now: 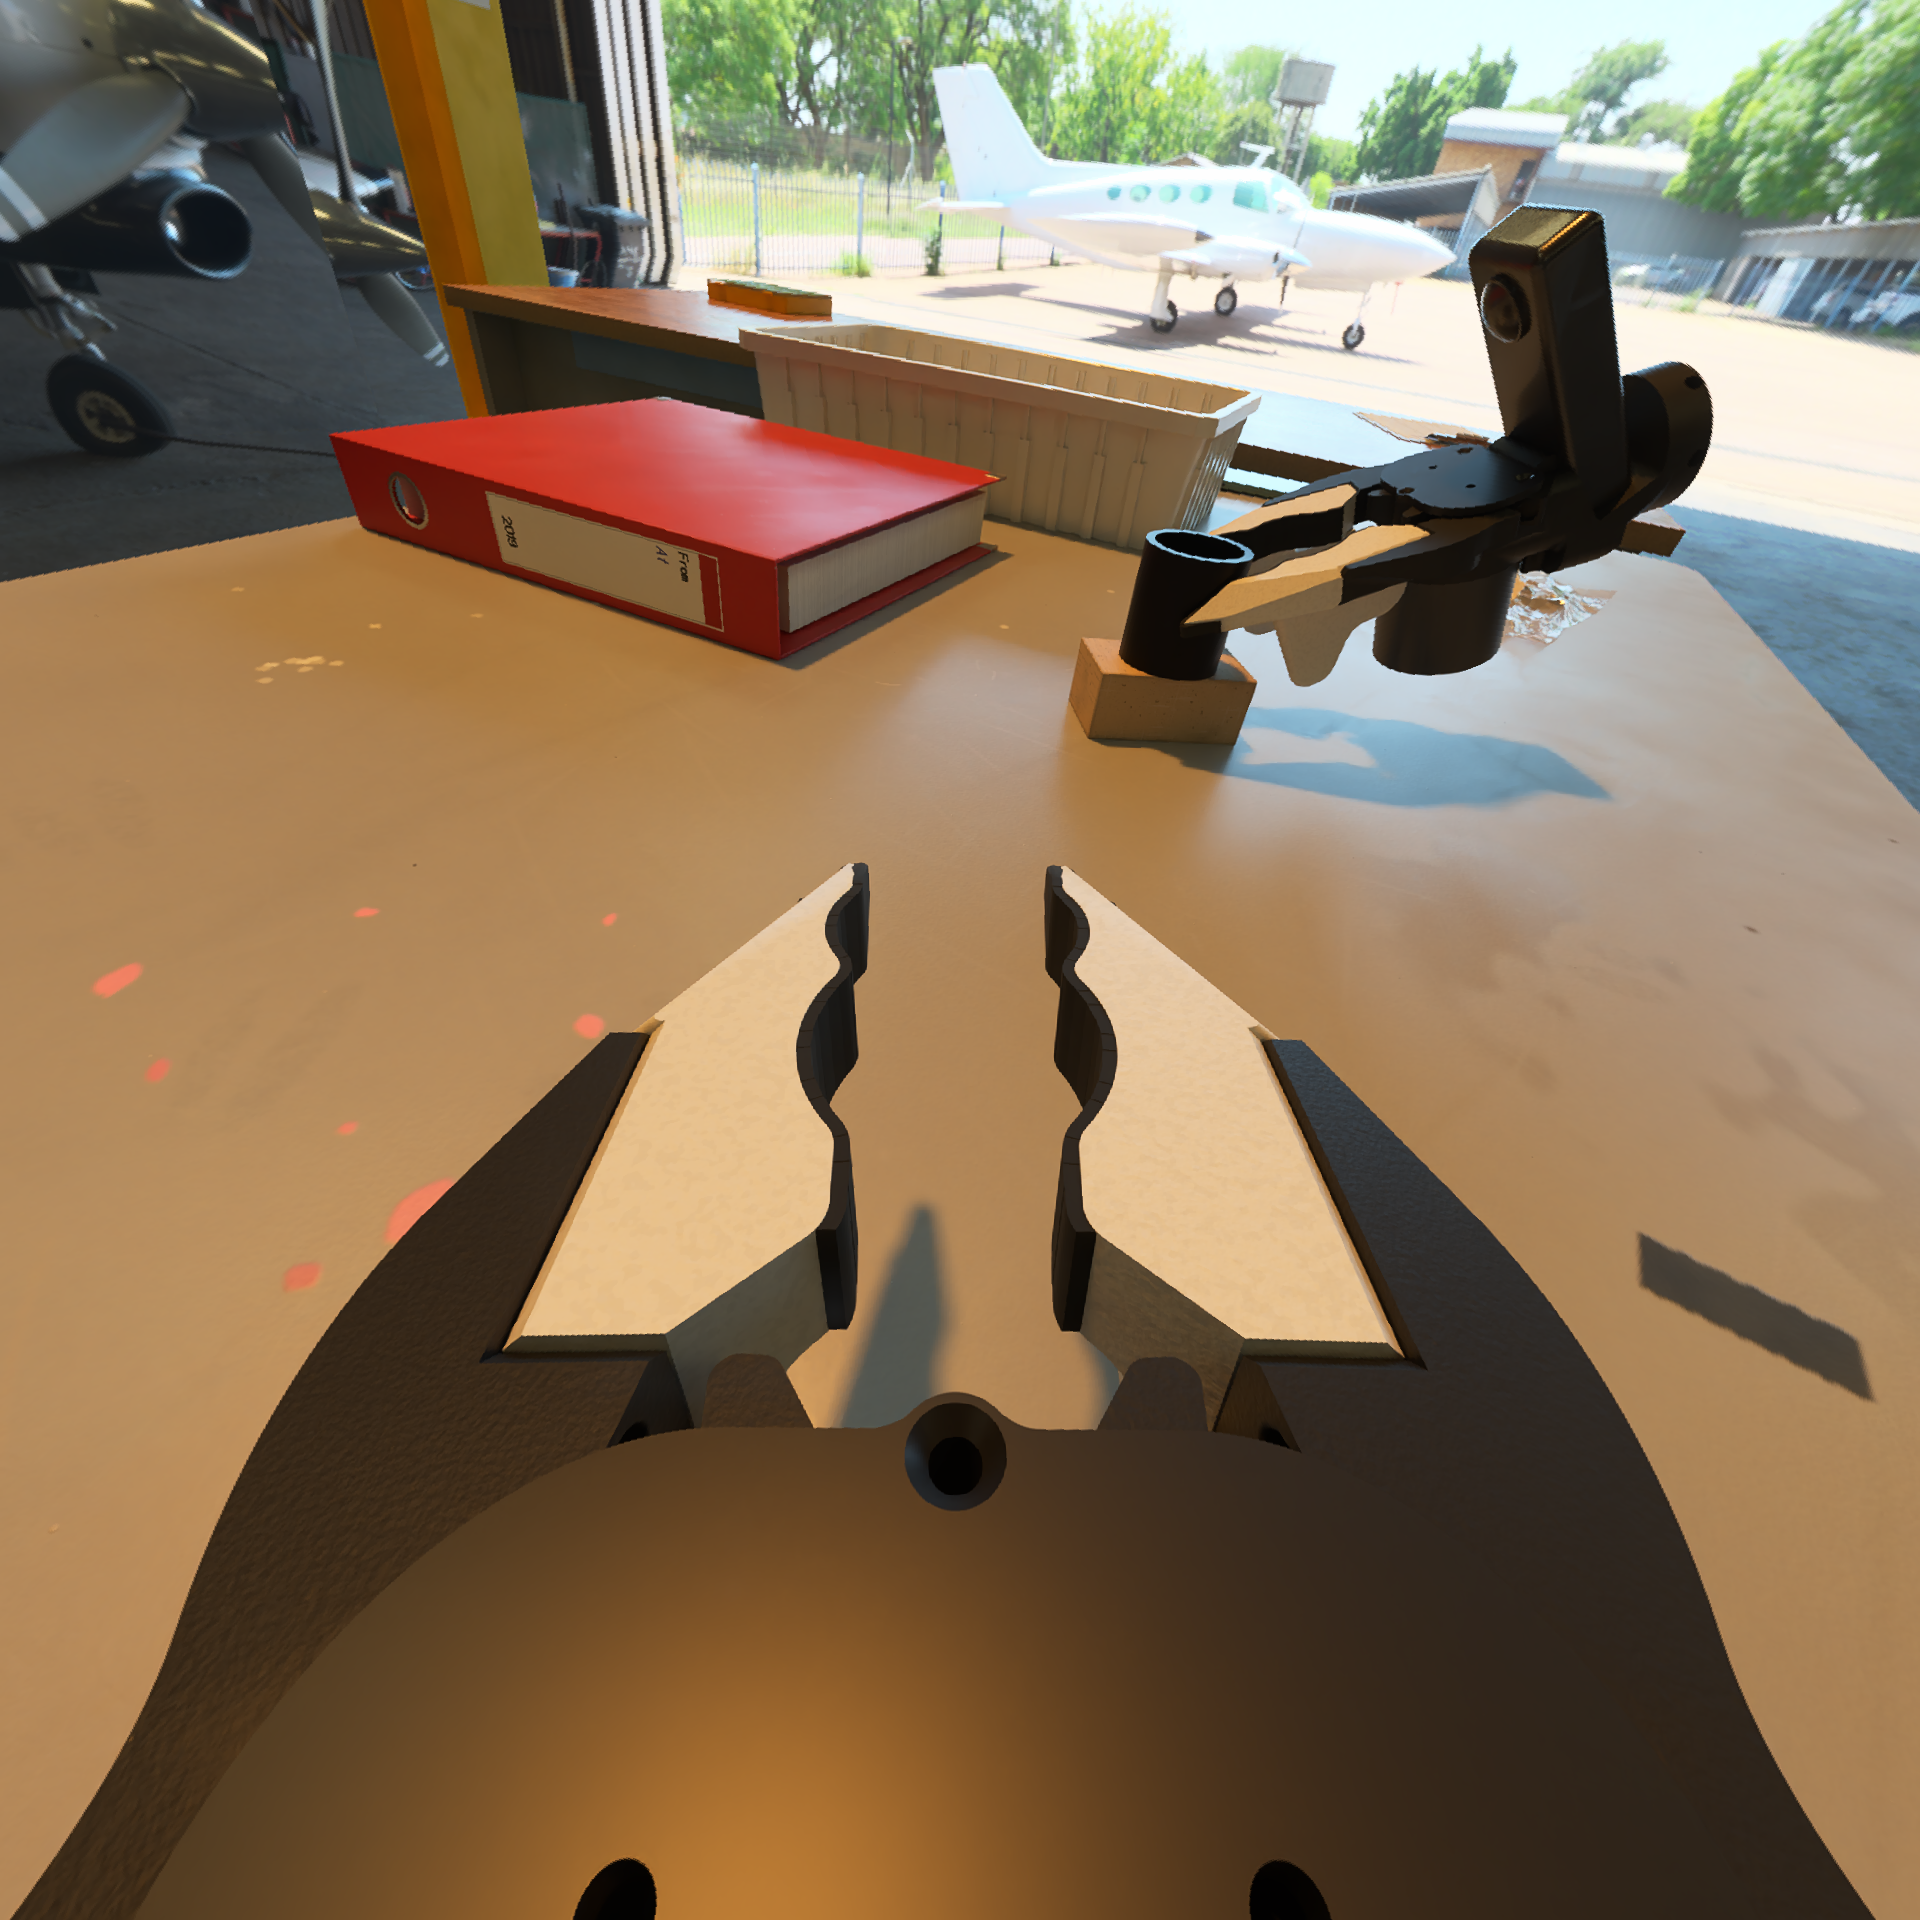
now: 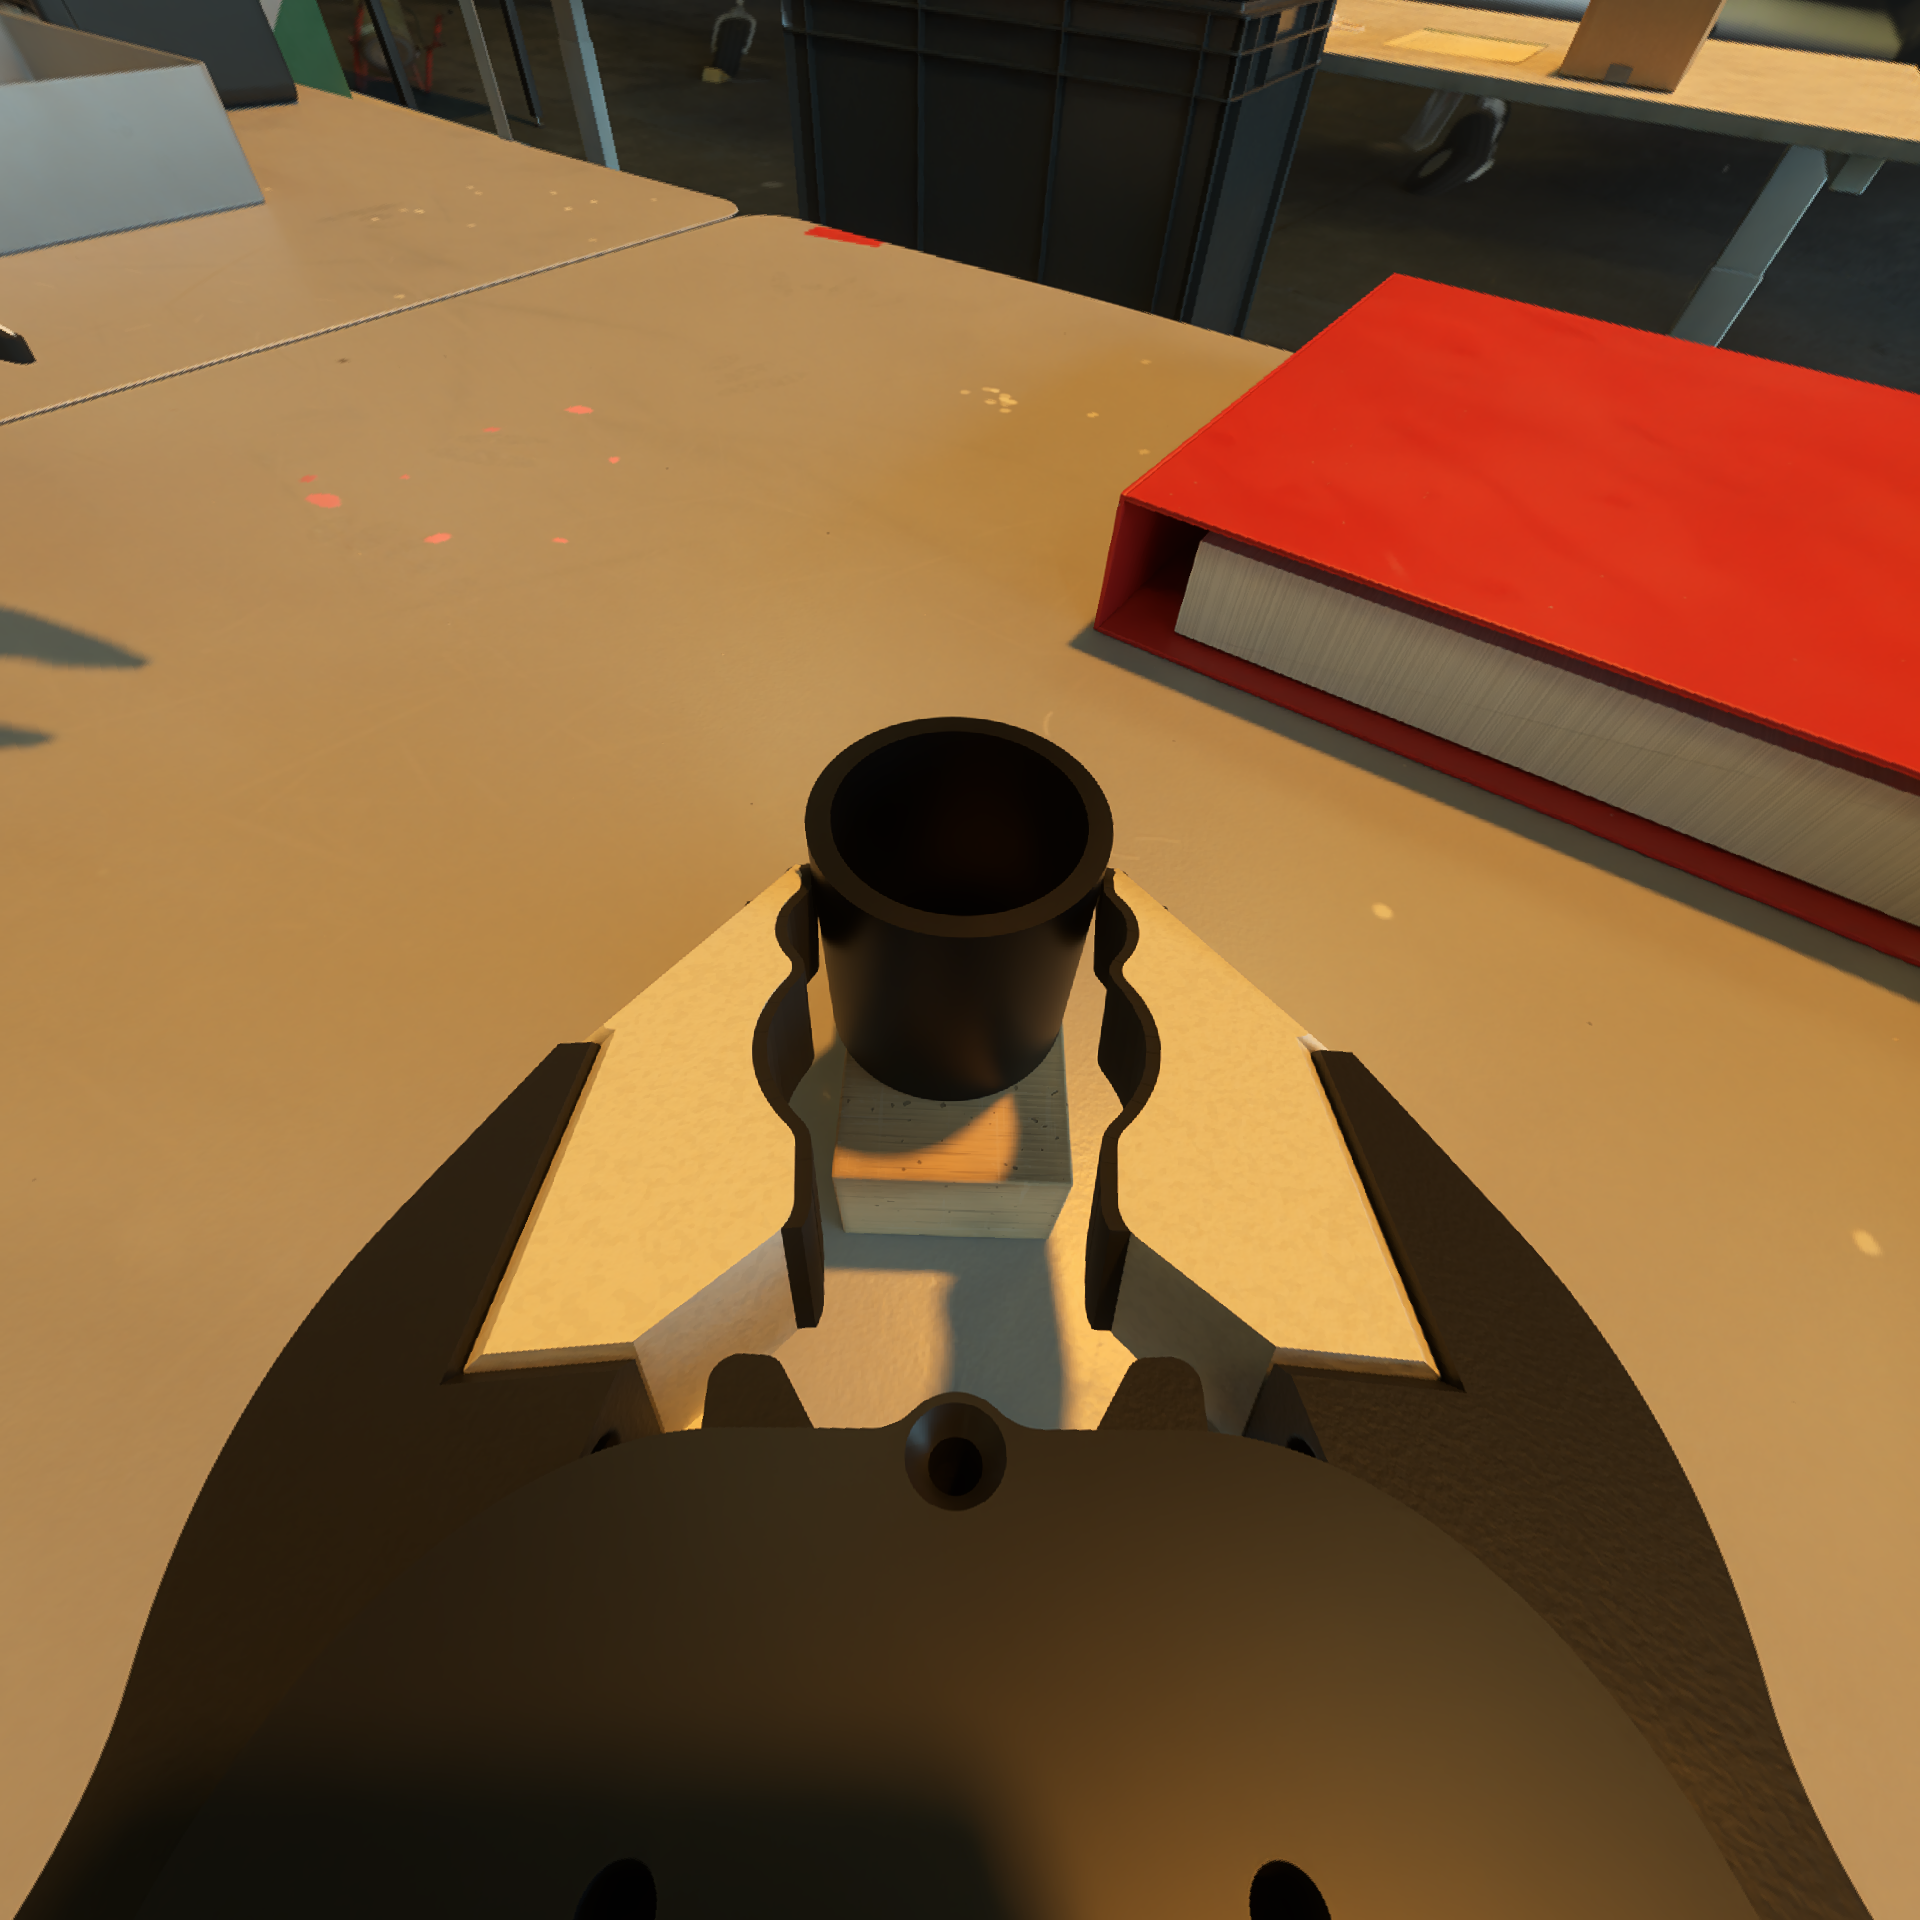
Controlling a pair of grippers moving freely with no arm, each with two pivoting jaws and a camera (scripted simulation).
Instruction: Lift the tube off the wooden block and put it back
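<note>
The tube (image 2: 951,914) stands on the wooden block (image 2: 951,1164), seemingly pinched by the right tool (image 2: 956,883). Next comes a straight lift. The left tool (image 1: 956,883) is narrowly parted, holding nothing.

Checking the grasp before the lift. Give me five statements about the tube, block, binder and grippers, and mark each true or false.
1. The tube stands upright on the block. True.
2. The right gripper has a finger on each side of the tube. True.
3. The left gripper holds the tube. False: it is open, with nothing between its fingers, over bare table.
4. The binder stands upright. False: it lies flat on the table.
5. The tube lies in the white basket. False: it sits on the block, in front of the basket.
</note>
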